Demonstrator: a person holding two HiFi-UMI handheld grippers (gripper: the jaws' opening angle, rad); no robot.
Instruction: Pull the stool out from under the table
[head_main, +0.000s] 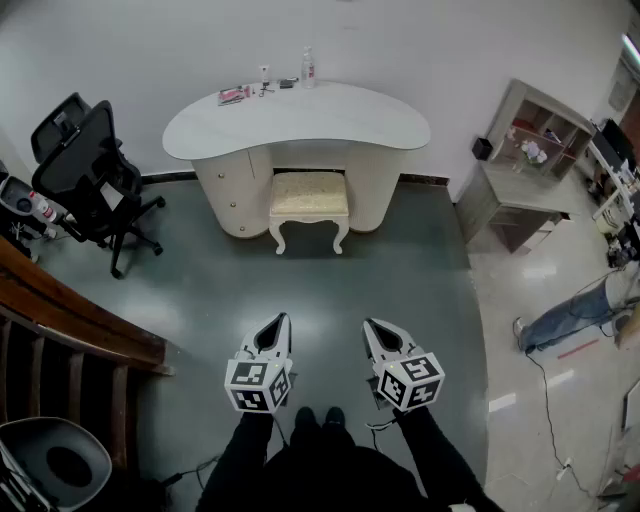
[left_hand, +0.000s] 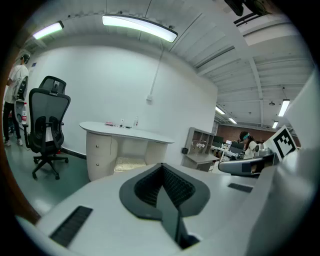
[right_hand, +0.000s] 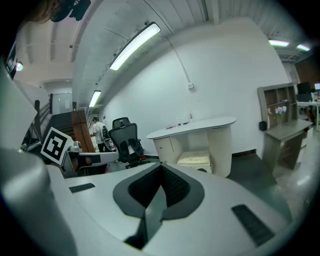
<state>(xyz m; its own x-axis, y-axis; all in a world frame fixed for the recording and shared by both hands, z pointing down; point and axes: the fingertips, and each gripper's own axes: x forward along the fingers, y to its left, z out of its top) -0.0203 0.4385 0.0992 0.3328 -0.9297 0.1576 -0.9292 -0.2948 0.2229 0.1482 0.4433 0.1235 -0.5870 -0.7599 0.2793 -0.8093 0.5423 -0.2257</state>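
Note:
A cream stool (head_main: 309, 203) with a cushioned top and curved legs stands half under the white curved table (head_main: 296, 117) at the far wall; it also shows as the stool (left_hand: 128, 163) and the stool (right_hand: 194, 159) in the gripper views. My left gripper (head_main: 282, 321) and right gripper (head_main: 368, 325) hang side by side well short of it, over the grey floor. Both are shut with nothing between the jaws. Each points toward the table.
A black office chair (head_main: 88, 170) stands left of the table, a wooden railing (head_main: 70, 330) at near left. A grey shelf unit (head_main: 518, 170) is at the right. Small bottles (head_main: 307, 68) sit on the tabletop. A cable (head_main: 545, 400) runs on the floor at right.

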